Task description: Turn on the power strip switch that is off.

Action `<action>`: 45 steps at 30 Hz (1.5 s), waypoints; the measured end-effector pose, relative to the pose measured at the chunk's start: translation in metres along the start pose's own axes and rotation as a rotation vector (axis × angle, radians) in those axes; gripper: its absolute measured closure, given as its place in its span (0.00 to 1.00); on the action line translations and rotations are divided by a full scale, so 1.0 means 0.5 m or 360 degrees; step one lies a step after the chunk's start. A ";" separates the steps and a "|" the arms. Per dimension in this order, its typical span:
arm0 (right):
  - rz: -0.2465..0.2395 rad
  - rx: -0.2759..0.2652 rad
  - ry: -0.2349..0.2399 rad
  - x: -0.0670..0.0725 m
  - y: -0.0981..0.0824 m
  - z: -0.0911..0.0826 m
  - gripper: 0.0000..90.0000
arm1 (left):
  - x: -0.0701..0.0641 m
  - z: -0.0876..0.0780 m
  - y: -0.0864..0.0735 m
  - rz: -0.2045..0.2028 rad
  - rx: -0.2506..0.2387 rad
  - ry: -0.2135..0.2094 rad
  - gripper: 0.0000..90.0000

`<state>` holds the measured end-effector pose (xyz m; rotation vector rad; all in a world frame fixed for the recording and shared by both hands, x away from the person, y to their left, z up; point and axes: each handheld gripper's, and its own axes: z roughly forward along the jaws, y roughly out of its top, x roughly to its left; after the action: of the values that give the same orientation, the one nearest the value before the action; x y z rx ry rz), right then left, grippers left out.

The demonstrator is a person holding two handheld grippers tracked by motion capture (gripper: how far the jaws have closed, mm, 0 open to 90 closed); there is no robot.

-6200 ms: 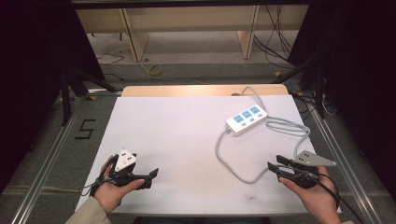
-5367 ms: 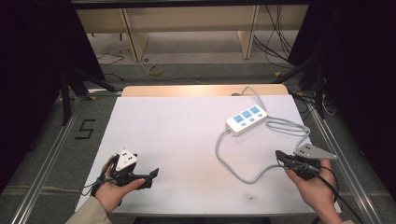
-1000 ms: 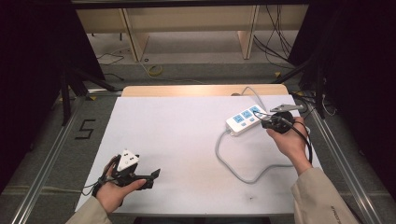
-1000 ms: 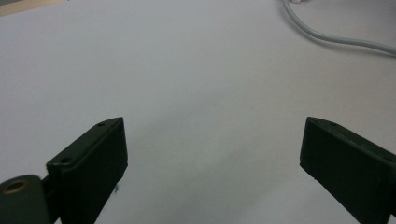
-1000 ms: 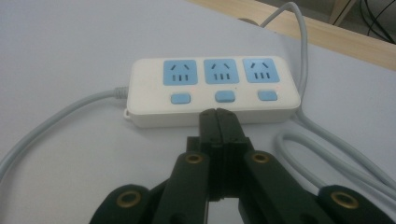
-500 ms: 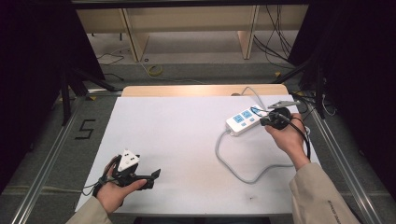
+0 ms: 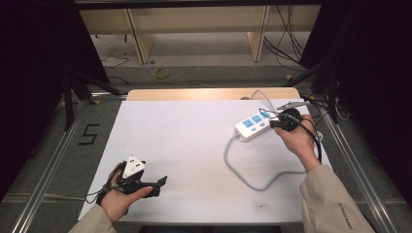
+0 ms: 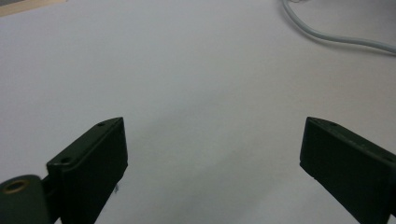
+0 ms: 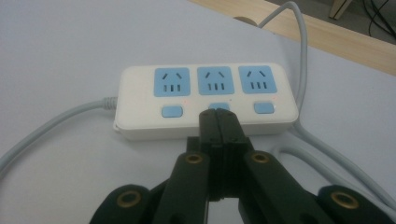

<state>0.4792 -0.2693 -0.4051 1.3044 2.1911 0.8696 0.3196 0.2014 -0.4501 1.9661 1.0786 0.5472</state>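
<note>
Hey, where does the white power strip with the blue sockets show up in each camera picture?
High view: the power strip lies right of centre on the white table cover, at the tip of the right tool.
Left gripper view: the strip is not in this picture; its grey cable crosses the top right corner.
Right gripper view: the strip sits centre frame, just beyond the shut jaws.
Shared landmark: the grey cable.
</note>
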 end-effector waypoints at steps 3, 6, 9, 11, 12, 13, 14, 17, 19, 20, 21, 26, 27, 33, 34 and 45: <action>0.0005 0.0005 -0.0005 -0.002 0.001 0.001 1.00 | 0.000 0.000 0.000 0.0002 -0.0001 0.0001 0.08; 0.0007 0.0012 -0.0004 -0.004 0.001 0.003 1.00 | 0.000 0.000 0.000 0.0001 0.0000 0.0000 0.08; 0.0009 0.0028 -0.0005 -0.007 0.003 0.008 1.00 | 0.000 0.000 0.000 0.0002 0.0001 -0.0002 0.08; 0.0010 0.0032 -0.0006 -0.008 0.004 0.011 1.00 | 0.000 0.000 0.000 0.0009 0.0005 -0.0001 0.08; 0.0010 0.0037 -0.0006 -0.009 0.004 0.012 1.00 | 0.000 0.000 0.000 0.0009 0.0005 -0.0001 0.08; 0.0011 0.0043 -0.0005 -0.010 0.005 0.014 1.00 | 0.000 0.001 0.000 0.0010 0.0006 0.0000 0.08; 0.0014 0.0047 -0.0008 -0.010 0.006 0.015 1.00 | 0.000 0.001 0.000 0.0010 0.0007 -0.0001 0.08; 0.0021 0.0050 -0.0008 -0.010 0.007 0.018 1.00 | -0.001 0.001 0.000 0.0012 0.0007 -0.0001 0.08; 0.0018 0.0057 -0.0008 -0.010 0.010 0.021 1.00 | 0.000 0.002 0.000 0.0015 0.0009 -0.0002 0.08; 0.0017 0.0062 -0.0009 -0.010 0.011 0.022 1.00 | 0.000 0.002 0.000 0.0015 0.0009 -0.0002 0.08; 0.0010 0.0063 -0.0009 -0.011 0.012 0.023 1.00 | 0.000 0.002 0.001 0.0016 0.0007 -0.0003 0.08; 0.0003 0.0071 -0.0010 -0.009 0.017 0.028 1.00 | -0.001 0.003 0.000 0.0009 0.0005 -0.0007 0.08; 0.0005 0.0076 -0.0009 -0.008 0.021 0.030 1.00 | -0.002 0.003 0.001 0.0009 0.0004 -0.0008 0.08; 0.0003 0.0086 -0.0006 -0.007 0.025 0.037 1.00 | -0.002 0.003 0.001 0.0018 0.0009 -0.0012 0.08; 0.0003 0.0086 -0.0006 -0.007 0.025 0.037 1.00 | -0.002 0.003 0.001 0.0018 0.0009 -0.0012 0.08; 0.0027 0.0099 -0.0018 -0.013 0.029 0.044 1.00 | -0.004 0.004 0.001 0.0007 0.0009 -0.0019 0.08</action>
<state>0.5052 -0.2637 -0.4102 1.3559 2.2179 0.8043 0.3201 0.1987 -0.4509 1.9749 1.0697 0.5346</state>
